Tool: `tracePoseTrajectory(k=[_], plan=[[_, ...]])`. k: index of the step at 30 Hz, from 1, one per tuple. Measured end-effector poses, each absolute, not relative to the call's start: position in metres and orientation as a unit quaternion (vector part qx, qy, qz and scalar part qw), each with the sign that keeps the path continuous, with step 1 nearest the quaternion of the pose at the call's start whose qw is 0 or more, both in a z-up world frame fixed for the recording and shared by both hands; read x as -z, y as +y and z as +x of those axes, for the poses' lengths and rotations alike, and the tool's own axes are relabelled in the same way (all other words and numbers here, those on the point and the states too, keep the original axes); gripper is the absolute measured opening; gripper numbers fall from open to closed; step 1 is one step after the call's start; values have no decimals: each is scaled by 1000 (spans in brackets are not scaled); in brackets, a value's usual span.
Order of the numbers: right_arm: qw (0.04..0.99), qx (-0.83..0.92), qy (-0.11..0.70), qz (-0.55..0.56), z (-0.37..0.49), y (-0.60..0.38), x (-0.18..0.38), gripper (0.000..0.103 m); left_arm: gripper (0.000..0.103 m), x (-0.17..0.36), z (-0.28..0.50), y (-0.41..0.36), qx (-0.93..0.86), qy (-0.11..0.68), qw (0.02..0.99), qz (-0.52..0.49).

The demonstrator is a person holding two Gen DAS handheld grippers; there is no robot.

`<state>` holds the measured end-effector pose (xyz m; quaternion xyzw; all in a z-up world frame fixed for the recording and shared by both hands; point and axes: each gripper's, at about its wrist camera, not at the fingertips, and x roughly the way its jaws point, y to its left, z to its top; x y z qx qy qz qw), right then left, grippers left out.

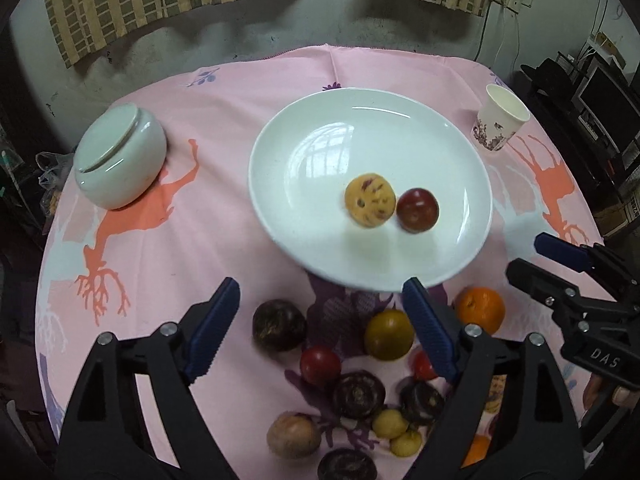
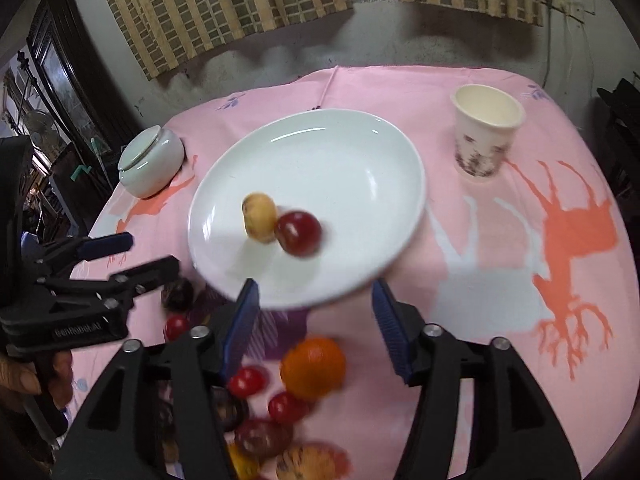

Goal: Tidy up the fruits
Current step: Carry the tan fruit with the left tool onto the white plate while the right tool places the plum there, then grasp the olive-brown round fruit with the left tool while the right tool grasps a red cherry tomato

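A white plate (image 1: pixel 312 128) (image 2: pixel 360 152) sits mid-table holding a yellow speckled fruit (image 1: pixel 370 199) (image 2: pixel 259 217) and a dark red fruit (image 1: pixel 417 210) (image 2: pixel 299 233). Near the plate's front edge lies a pile of fruits: an orange (image 1: pixel 480 308) (image 2: pixel 313 366), a green-brown fruit (image 1: pixel 389 334), a dark purple fruit (image 1: pixel 279 324), small red tomatoes (image 1: pixel 320 365) (image 2: pixel 248 381) and others. My left gripper (image 1: pixel 320 312) is open and empty above the pile. My right gripper (image 2: pixel 316 308) is open and empty above the orange; it also shows in the left wrist view (image 1: pixel 528 256).
A lidded pale-green ceramic jar (image 1: pixel 120 156) (image 2: pixel 150 162) stands at the left. A paper cup (image 1: pixel 500 122) (image 2: pixel 484 132) stands at the right. The pink deer-print tablecloth (image 1: pixel 168 240) covers the round table. A curtained wall is behind.
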<state>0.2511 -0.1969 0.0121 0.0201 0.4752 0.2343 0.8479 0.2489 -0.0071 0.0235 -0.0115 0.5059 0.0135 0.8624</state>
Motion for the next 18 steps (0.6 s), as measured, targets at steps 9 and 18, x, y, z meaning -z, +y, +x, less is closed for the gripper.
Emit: tracePoseTrajectory(k=[9, 18], plan=[[823, -208, 527, 39, 158, -241, 10, 68, 89, 8, 150, -11, -34, 556, 829, -47], [802, -222, 552, 48, 99, -249, 20, 68, 89, 41, 96, -34, -14, 608, 791, -60]])
